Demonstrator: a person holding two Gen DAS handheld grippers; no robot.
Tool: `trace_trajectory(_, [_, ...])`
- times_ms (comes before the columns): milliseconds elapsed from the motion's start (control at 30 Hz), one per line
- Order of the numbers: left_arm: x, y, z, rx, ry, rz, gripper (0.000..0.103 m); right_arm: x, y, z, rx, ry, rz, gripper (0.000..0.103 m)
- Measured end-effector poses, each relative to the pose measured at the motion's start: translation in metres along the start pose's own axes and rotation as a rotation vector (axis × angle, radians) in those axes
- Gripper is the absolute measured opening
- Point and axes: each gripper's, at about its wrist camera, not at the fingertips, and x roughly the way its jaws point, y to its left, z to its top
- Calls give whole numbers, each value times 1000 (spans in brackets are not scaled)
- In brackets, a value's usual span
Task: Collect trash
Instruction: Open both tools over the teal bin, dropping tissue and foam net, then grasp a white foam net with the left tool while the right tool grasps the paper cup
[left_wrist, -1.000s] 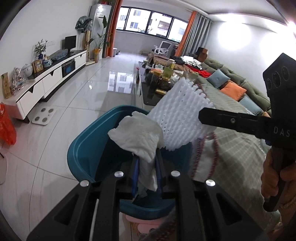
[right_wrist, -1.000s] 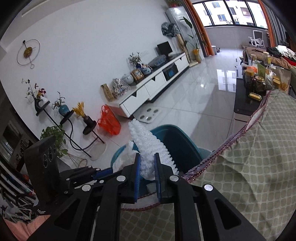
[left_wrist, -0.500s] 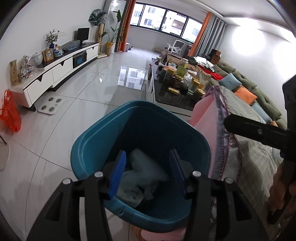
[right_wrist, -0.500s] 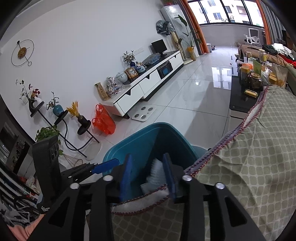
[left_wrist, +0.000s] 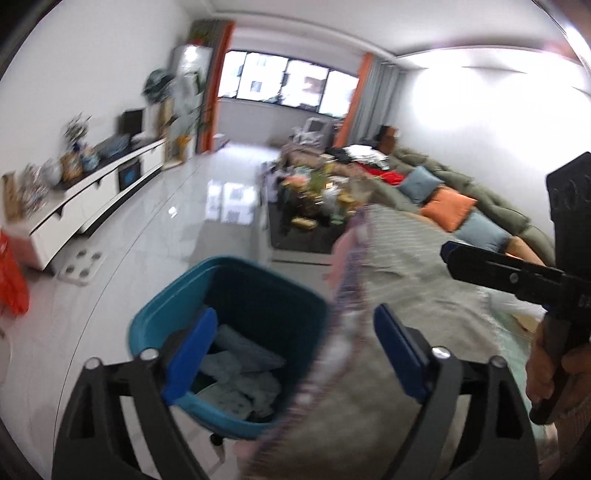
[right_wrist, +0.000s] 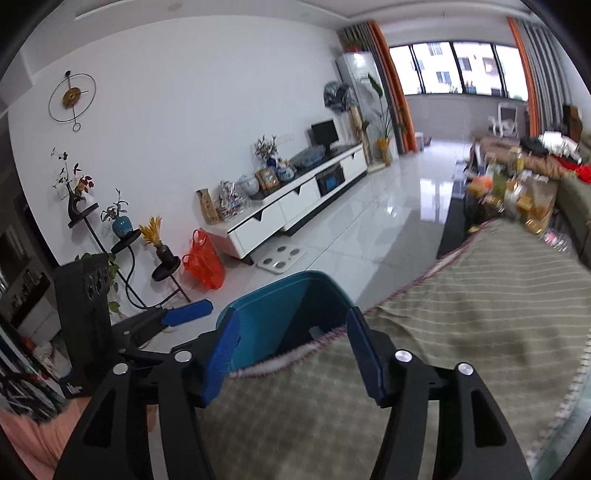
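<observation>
- Covering the right half of both views: a green patterned cloth (left_wrist: 424, 266) with a red-fringed edge, draped over a bench whose top is hidden; motion blur smears it in the left wrist view.
- Teal bin (left_wrist: 177, 314) stands on the white tiled floor (left_wrist: 155, 229), just beside the cloth's hanging edge. Lower centre-left of the left wrist frame; lower centre of the right wrist frame, where the fringe overlaps its near rim.
- Trash (left_wrist: 236, 373) lies at the bottom of the bin: pale crumpled pieces, paper or foam, too blurred to sort. Right wrist view shows only a sliver of it.
- Left tool (left_wrist: 291, 354): blue pads spread wide, nothing between them. Left pad sits over the bin mouth, right pad over the cloth, so the opening straddles the cloth edge.
- Right tool (right_wrist: 291, 354): pads likewise wide apart and empty, framing the bin's near rim and the fringe. It also shows at the right edge of the left wrist frame, gripped by a hand (left_wrist: 554, 362).
- Judgement: this drop looks finished; both tools are free.
- Relation for the next move: no loose trash shows on the cloth ahead of either tool, so the next piece is not located. The bin lies down and forward-left of both tools; the left one is nearer its mouth.
</observation>
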Motion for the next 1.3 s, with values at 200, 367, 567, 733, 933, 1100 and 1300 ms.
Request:
trace_trajectory(200, [-5, -76, -6, 161, 1, -165, 89, -63, -25, -21, 35, -57, -79, 62])
trace_trajectory(367, [4, -133, -15, 263, 21, -287, 89, -115, -50, -44, 89, -91, -191, 62])
trace_trajectory(567, [23, -185, -27, 339, 60, -382, 89, -163, -80, -67, 161, -115, -297, 62])
trace_trajectory(733, [45, -216, -28, 380, 110, -425, 89, -188, -101, -81, 218, -135, -366, 62])
trace_trajectory(933, [77, -243, -20, 370, 165, -458, 88, -208, -131, -89, 281, -154, -461, 62])
trace_trajectory(1100, [99, -258, -13, 354, 206, -452, 84, -218, -160, -99, 343, -143, -509, 62])
trace_trajectory(1300, [130, -275, -11, 328, 284, -466, 78, -216, -184, -107, 387, -120, -521, 61])
